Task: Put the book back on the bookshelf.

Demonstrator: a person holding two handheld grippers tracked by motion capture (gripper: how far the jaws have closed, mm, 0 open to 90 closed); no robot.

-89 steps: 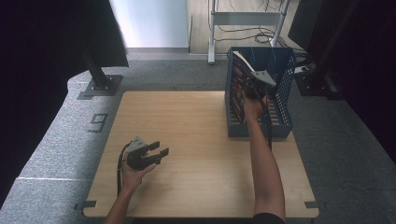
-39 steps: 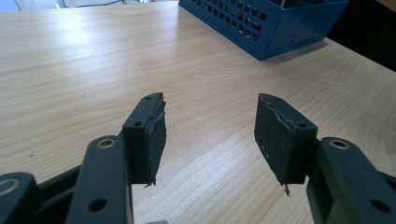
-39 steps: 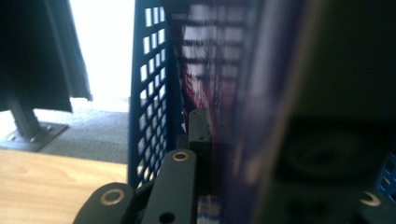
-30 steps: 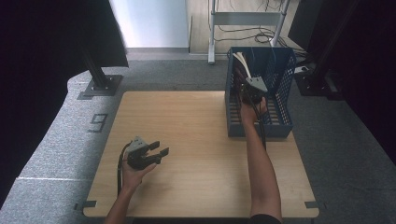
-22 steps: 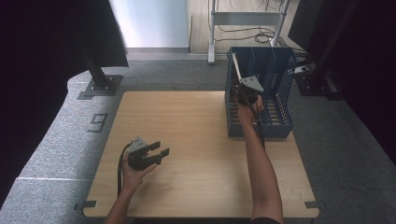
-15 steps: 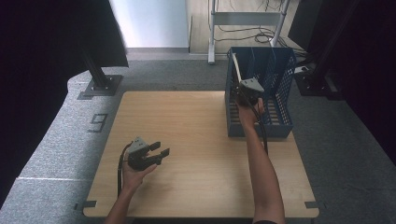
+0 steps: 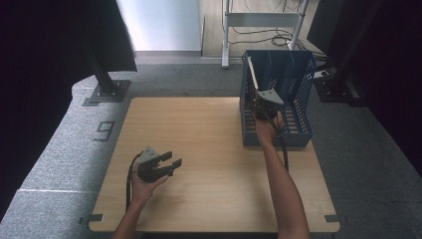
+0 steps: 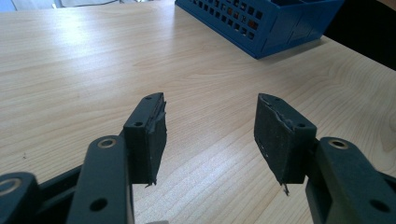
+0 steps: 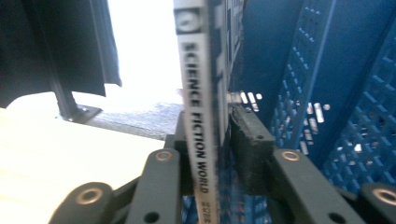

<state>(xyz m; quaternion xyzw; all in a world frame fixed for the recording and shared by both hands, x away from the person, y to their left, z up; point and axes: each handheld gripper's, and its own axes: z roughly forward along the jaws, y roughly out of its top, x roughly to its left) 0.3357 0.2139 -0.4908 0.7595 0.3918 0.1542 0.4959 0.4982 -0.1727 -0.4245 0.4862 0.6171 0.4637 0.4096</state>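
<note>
Left claw (image 7: 171, 164): it rests low over the bare near-left part of the worktop (image 7: 199, 149), cradled in the person's left hand (image 7: 142, 181). In the left gripper view its two pads stand well apart with nothing but wood grain between them. It is released and idle, with no part in the current step.

Centre: the worktop between the two hands carries nothing.

Right claw (image 7: 259, 99): it is up at the left wall of the blue basket (image 7: 303, 134), which stands on the far-right part of the worktop. In the right gripper view the jaws have just been closing, and the pads now sit against both faces of a thin magazine (image 9: 201, 93) whose spine reads "SCIENCE FICTION WORLD". The claw is clenched on that magazine near its lower edge. The magazine (image 7: 252, 74) stands upright inside the basket, close along its left wall, with its top rising above the rim.

Step in hand, by judgement: the magazine is gripped and either being set upright in the basket or about to be drawn out of it; the pictures do not settle which.

Next move, by judgement: either way, the thin magazine must stay parallel to the wall so that its edge does not catch on the lattice, and the grip must stay firm, since a thin magazine held low may flop.
</note>
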